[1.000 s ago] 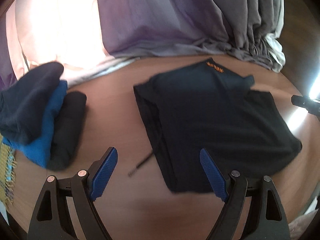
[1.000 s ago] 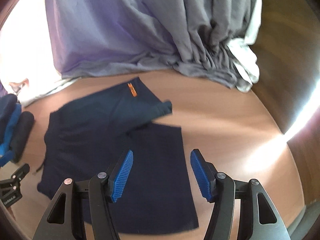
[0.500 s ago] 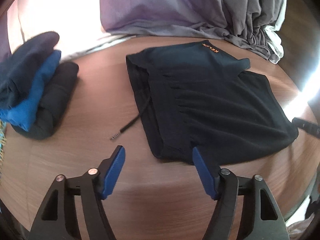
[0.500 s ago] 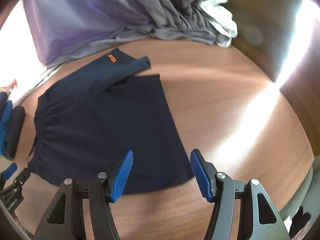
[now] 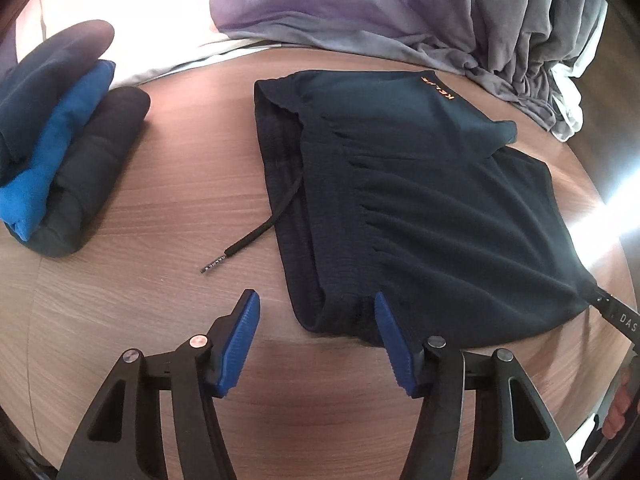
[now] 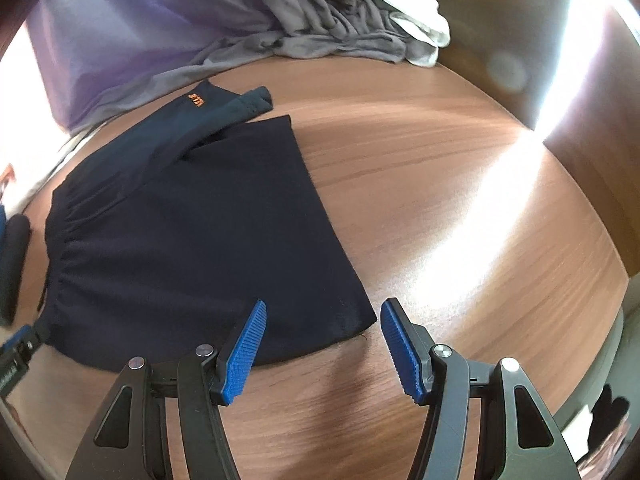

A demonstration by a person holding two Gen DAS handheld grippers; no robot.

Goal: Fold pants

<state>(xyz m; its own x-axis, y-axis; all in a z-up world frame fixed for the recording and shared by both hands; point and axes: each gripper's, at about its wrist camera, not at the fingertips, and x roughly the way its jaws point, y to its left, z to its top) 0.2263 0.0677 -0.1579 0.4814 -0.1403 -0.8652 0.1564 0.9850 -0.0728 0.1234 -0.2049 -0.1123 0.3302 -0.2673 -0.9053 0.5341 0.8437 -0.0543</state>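
Dark navy shorts [image 5: 420, 208] with a small orange logo [image 5: 438, 88] lie flat on the wooden table [image 5: 160, 240], folded lengthwise, waistband to the left. A drawstring [image 5: 256, 236] trails out onto the wood. My left gripper [image 5: 316, 300] is open, its jaws either side of the near waistband corner. The shorts also show in the right wrist view [image 6: 192, 240]. My right gripper [image 6: 322, 308] is open around the near hem corner [image 6: 360, 324]. Both are empty.
A stack of folded clothes [image 5: 60, 152], dark and bright blue, sits at the left. Grey and lilac curtains [image 5: 400, 12] pool along the table's far edge. A white cloth [image 6: 416, 36] lies at the back right. Bare wood [image 6: 460, 200] stretches right of the shorts.
Both grippers have come down and back toward the near edge of the shorts. The left now frames the waistband corner, the right the hem corner. The shorts lie as before.
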